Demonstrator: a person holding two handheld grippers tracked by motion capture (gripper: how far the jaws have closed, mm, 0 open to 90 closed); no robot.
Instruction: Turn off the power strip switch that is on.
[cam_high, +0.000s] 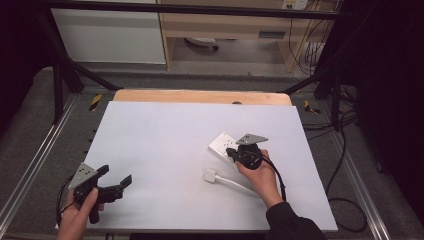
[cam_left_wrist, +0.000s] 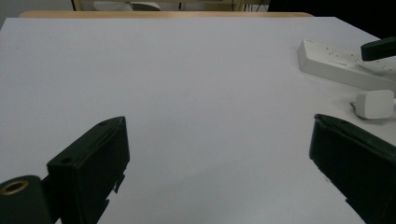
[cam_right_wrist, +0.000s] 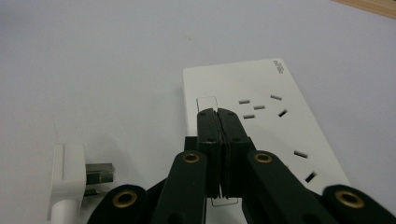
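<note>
Nearest the person, the left gripper (cam_high: 114, 181) idles at the table's (cam_high: 165, 150) front corner, jaws spread wide over nothing. Farther in lies the white plug (cam_right_wrist: 69, 175), prongs bare, unplugged. Beyond it the right gripper (cam_right_wrist: 218, 116), jaws pressed together and empty, tips on the power strip's (cam_right_wrist: 261, 88) rocker switch. I'd say press straight down, gently, so the strip doesn't skid.

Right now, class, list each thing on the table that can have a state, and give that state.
power strip: flat on the table, sockets empty.
plug: unplugged, lying on its side beside the strip.
right gripper: shut, tips over the strip's switch.
left gripper: open, nothing between its jaws.
</note>
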